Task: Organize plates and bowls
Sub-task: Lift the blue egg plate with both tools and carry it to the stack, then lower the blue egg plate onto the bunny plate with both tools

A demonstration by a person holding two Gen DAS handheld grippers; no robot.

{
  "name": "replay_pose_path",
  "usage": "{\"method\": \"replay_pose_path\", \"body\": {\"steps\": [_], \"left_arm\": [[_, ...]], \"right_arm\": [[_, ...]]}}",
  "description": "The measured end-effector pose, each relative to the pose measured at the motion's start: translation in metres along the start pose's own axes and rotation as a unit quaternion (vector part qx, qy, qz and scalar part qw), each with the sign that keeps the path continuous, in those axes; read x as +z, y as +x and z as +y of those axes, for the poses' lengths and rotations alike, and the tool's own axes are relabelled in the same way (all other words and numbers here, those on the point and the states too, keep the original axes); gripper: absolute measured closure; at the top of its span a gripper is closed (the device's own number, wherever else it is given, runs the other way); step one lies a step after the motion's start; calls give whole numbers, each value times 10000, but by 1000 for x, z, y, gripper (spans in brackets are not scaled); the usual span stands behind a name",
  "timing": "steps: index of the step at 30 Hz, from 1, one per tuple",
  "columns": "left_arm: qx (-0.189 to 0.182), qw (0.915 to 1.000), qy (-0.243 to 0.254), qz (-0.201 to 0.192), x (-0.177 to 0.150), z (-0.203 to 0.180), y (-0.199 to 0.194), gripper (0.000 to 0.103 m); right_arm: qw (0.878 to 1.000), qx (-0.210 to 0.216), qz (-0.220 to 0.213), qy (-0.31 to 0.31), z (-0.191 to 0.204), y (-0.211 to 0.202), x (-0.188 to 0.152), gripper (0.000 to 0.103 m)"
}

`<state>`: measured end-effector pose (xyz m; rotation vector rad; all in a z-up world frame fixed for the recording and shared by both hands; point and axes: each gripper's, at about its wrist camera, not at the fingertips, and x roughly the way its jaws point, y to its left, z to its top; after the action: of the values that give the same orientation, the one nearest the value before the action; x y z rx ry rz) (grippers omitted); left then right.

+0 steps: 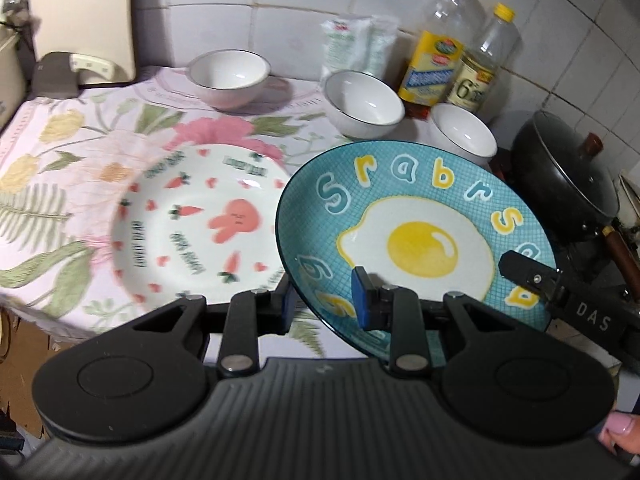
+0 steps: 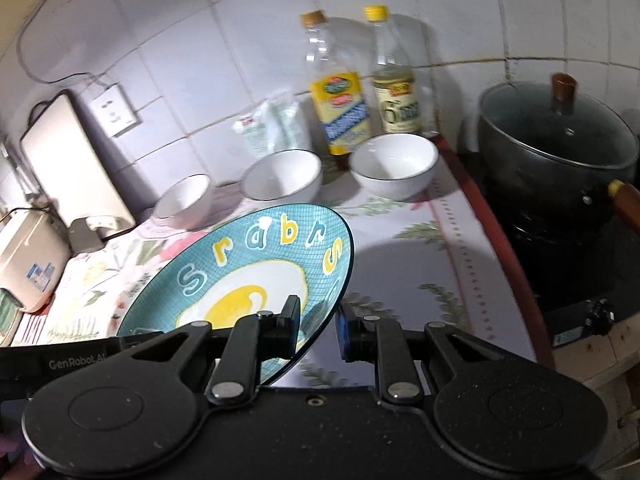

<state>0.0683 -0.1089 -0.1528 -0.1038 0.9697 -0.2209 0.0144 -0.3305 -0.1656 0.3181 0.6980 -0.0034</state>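
A blue plate with a fried-egg print (image 1: 416, 236) is held tilted above the flowered cloth. My left gripper (image 1: 326, 300) is shut on its near-left rim. My right gripper (image 2: 318, 330) is shut on its right rim and also shows in the left wrist view (image 1: 520, 268); the blue plate fills the middle of the right wrist view (image 2: 248, 264). A white plate with a pink rabbit and carrots (image 1: 200, 224) lies flat on the cloth, left of the blue plate. Three white bowls stand behind: left (image 1: 229, 77), middle (image 1: 363, 103), right (image 1: 463, 133).
Two oil bottles (image 1: 436, 52) (image 1: 482, 64) and a plastic bag (image 1: 358, 46) stand at the tiled wall. A black lidded pot (image 2: 560, 140) sits on the stove to the right. A white appliance (image 2: 28, 260) and a board (image 2: 76, 164) stand at the left.
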Motion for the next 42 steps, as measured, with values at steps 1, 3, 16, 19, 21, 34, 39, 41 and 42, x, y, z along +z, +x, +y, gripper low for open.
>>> {"method": "replay_pose_path", "body": {"steps": [1,3,16,19,21,34,39,41,42], "left_arm": [[31,10000,-6,-23,0,6,-4,76],[116,9999,-22,-76,0,19,-11,76],[536,9976,-436,45,-12,94,-4,76],[544,9969,-555,131,-15,108,4,76],[579,9965,-575,195,-15,114,10,76],[505,9943,-806,489,11,149,37,76],[442,9921,-966,671,12,157,48,76],[434,9920,-975,677,13,156,50,76],[437,9920,-960,695,13,155,51,76]], "right_arm": [[10000,49,12,-21,6,0,0,80],[9998,149,32,-91,20,2,-2,80],[9962,605,535,-333,78,48,-19,79],[9947,633,686,-437,86,61,-25,79],[9935,642,798,-495,91,70,-27,79],[9880,826,1270,-302,103,120,-16,79],[9866,753,1329,-572,111,129,-10,79],[9859,686,1313,-773,115,131,-8,79],[9853,645,1319,-877,116,132,-7,79]]}}
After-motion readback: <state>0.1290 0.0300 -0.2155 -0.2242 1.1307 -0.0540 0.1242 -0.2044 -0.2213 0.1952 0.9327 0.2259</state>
